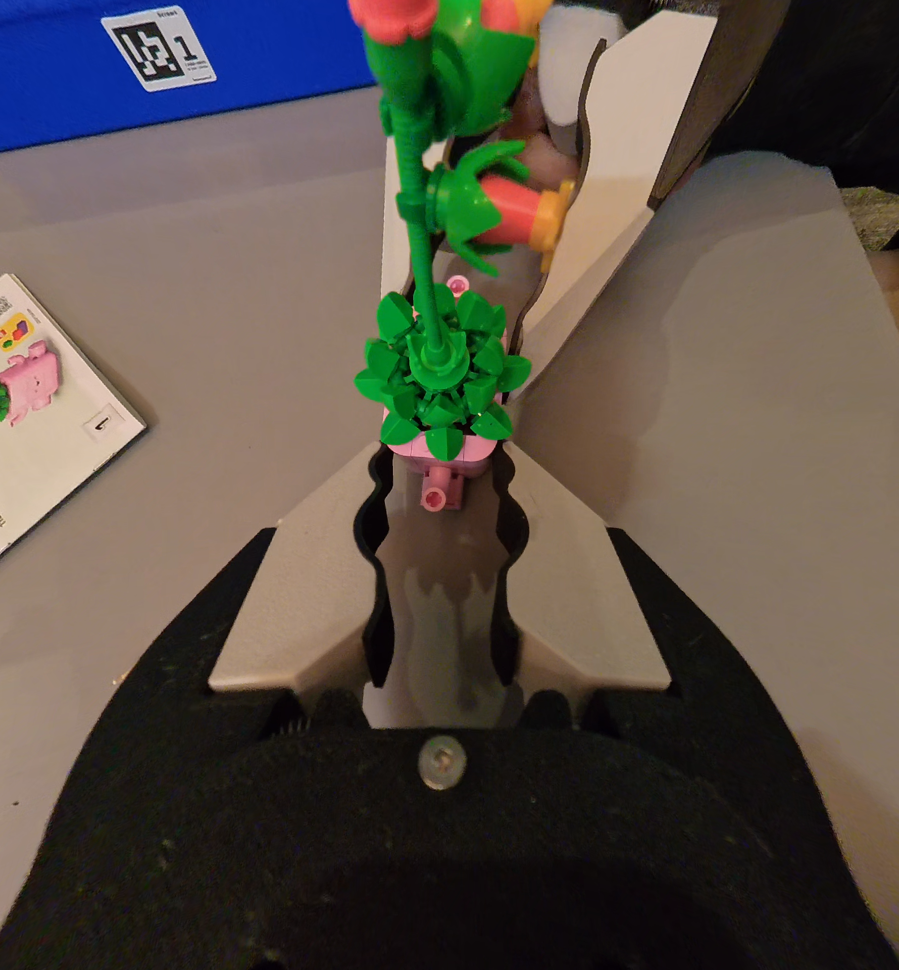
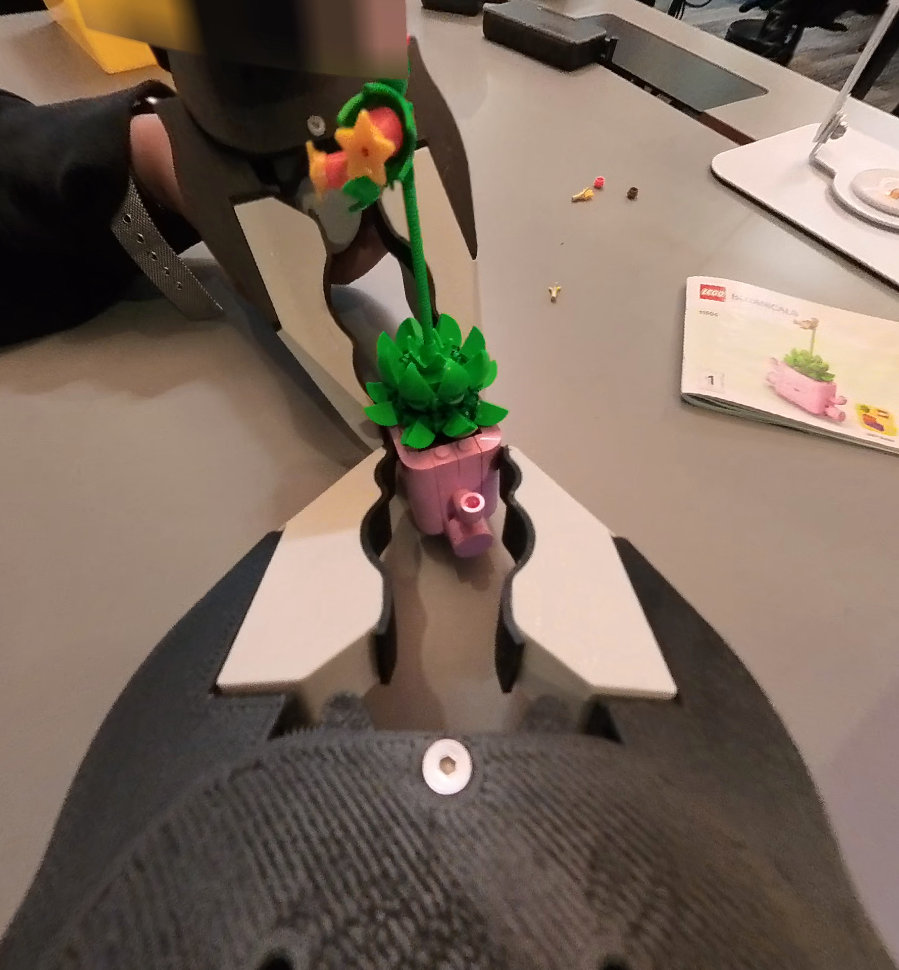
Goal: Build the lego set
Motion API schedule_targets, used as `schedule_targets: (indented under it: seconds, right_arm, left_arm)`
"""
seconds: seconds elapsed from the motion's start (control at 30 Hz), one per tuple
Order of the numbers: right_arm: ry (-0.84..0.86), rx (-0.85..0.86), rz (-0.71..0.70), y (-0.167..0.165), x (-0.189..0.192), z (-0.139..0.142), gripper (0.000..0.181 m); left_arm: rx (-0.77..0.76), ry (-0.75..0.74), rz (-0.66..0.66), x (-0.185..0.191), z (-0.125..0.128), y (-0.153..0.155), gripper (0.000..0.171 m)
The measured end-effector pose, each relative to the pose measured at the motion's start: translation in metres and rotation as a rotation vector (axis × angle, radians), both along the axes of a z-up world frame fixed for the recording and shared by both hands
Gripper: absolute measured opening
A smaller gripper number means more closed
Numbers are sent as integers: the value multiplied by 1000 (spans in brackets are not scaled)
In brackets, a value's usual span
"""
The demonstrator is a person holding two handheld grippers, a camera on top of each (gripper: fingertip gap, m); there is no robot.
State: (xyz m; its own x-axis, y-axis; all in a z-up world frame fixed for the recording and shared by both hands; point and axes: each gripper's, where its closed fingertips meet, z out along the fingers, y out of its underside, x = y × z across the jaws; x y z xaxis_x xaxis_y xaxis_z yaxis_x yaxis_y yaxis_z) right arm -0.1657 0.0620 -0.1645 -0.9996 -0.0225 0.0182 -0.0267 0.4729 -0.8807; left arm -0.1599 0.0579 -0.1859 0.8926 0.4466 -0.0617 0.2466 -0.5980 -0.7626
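A pink lego pot [image 2: 447, 488] stands on the grey table [image 2: 174, 472]. It holds a cluster of green leaves [image 2: 431, 388] and a tall green stem [image 2: 416, 236] that ends in orange-and-coral flowers [image 2: 366, 147]. My right gripper [image 2: 445, 456] is shut on the pot's near end. The left gripper's fingers [image 2: 300, 294] reach the pot from the far side. In the left wrist view, my left gripper [image 1: 443, 451] is shut on the pot [image 1: 468, 451] below the leaves [image 1: 437, 378]. The stem [image 1: 421, 252] and a flower [image 1: 510, 210] rise toward the camera. The right gripper's fingers [image 1: 636, 131] are opposite.
An instruction booklet [image 2: 804, 378] lies to the right and also shows in the left wrist view [image 1: 33, 420]. A blue box [image 1: 43, 94] with a marker tag stands behind. Small loose pieces [image 2: 594, 189] and a white stand base [image 2: 804, 173] lie farther back. A black-sleeved hand [image 2: 43, 210] holds the left gripper. Less than 4 cm separates the two grippers' tips.
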Motion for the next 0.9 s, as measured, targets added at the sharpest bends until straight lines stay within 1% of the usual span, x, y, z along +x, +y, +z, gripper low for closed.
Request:
schedule_targets:
  seconds: [0.07, 0.17, 0.23, 0.37, 0.5, 0.57, 0.77, 0.9]
  right_arm:
    - [-22, 3, -3, 1, -1, 0, 38]
    - [-67, 6, -5, 3, -3, -1, 38]
    - [-78, 8, -5, 4, -3, -1, 38]
    - [-64, 9, -4, 4, -3, -1, 38]
    - [-73, 9, -5, 4, -3, -1, 38]
    - [-72, 9, -5, 4, -3, -2, 38]
    - [-72, 9, -4, 4, -3, -2, 38]
    - [-71, 9, -4, 4, -3, -2, 38]
  left_arm:
    - [-7, 2, 4, -1, -2, 0, 37]
    - [-24, -29, 15, -1, -9, -1, 45]
    - [-5, -37, 18, -1, -9, 0, 49]
    - [95, -16, 29, -4, 9, 0, 52]
    - [215, 3, 15, -2, 31, -1, 51]
    - [253, 6, 6, -1, 37, 0, 51]
    - [257, 6, -9, 1, 37, 4, 51]
    - [264, 2, -1, 0, 37, 4, 48]
